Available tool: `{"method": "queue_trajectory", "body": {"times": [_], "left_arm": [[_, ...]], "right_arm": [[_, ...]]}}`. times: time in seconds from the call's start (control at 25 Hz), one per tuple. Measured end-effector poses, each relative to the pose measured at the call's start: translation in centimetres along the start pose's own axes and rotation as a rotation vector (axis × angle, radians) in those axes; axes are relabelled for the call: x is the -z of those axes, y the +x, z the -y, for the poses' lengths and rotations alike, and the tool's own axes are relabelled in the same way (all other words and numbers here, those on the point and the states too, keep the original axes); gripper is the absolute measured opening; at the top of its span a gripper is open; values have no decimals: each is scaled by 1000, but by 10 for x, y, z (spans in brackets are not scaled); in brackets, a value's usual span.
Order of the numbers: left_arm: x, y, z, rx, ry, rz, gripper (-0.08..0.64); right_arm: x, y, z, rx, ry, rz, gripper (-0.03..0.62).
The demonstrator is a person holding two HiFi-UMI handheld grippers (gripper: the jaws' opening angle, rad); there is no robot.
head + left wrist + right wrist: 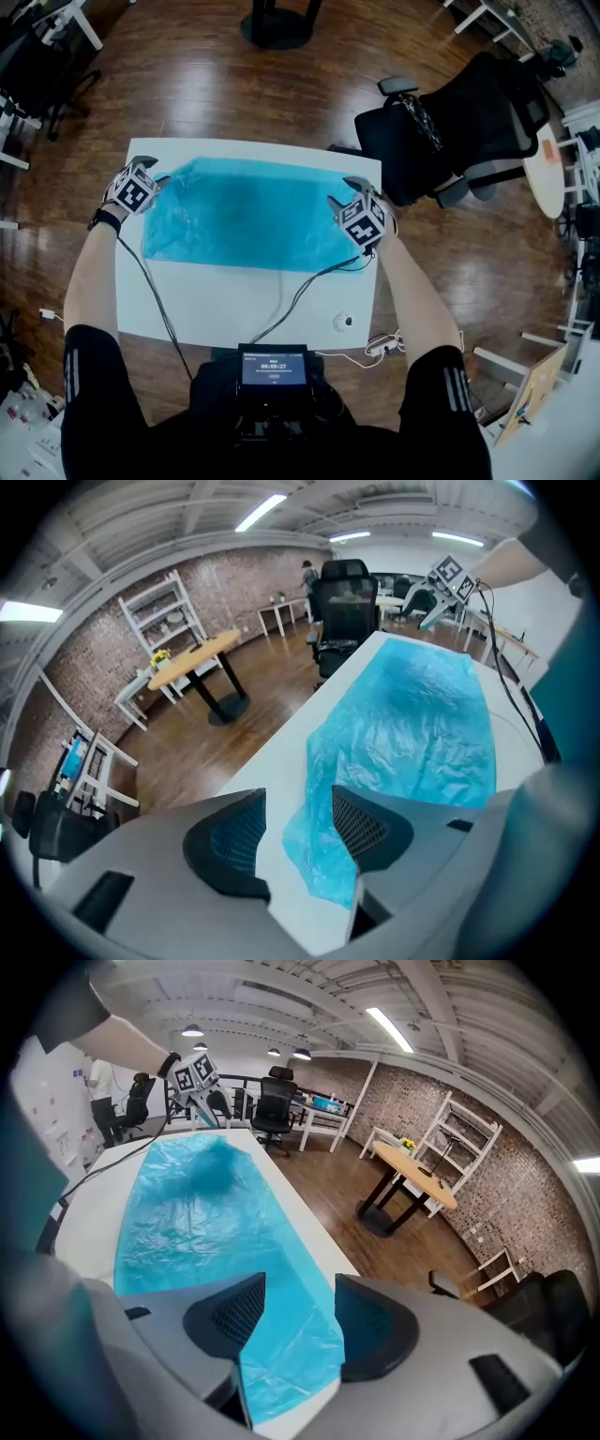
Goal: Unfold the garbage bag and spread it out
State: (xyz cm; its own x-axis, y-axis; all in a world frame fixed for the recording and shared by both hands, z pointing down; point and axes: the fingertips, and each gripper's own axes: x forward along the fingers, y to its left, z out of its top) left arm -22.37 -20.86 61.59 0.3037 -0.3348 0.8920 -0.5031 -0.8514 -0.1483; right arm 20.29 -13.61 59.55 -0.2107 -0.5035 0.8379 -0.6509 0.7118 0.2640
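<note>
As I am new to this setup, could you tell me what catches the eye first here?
The bright turquoise plastic garbage bag stands out, lying spread across the far half of the white table. The left tongs and right tongs sit open at its two short ends. A black office chair stands beyond the table's far right corner.

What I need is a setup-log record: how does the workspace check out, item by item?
Surface: white table, bare nearer the person.
Job's things: blue bag spread flat across the far half.
Clutter: small white round thing near the front right corner.
Grippers: left hand-held gripper and right hand-held gripper open, a bag end between each one's jaws.
Cables: black cables trail from both.
Surroundings: black chair, wood floor.
</note>
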Motion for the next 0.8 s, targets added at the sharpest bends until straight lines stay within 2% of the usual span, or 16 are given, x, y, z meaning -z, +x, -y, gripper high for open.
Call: {"method": "queue_trajectory", "body": {"times": [0.12,0.28,0.56,0.8], "left_arm": [[-3,13,-8,17,-32,-5,215],[6,31,-34,-32,-57,-41,198],[5,62,-28,46,-83,-66,181],[8,81,-27,106,-106,-83,181]], "right_arm": [[11,16,6,-8,17,-35,262],[23,34,13,-18,65,-78,262],[47,61,24,-13,143,-132,262],[54,80,17,-35,166,-163,262]]}}
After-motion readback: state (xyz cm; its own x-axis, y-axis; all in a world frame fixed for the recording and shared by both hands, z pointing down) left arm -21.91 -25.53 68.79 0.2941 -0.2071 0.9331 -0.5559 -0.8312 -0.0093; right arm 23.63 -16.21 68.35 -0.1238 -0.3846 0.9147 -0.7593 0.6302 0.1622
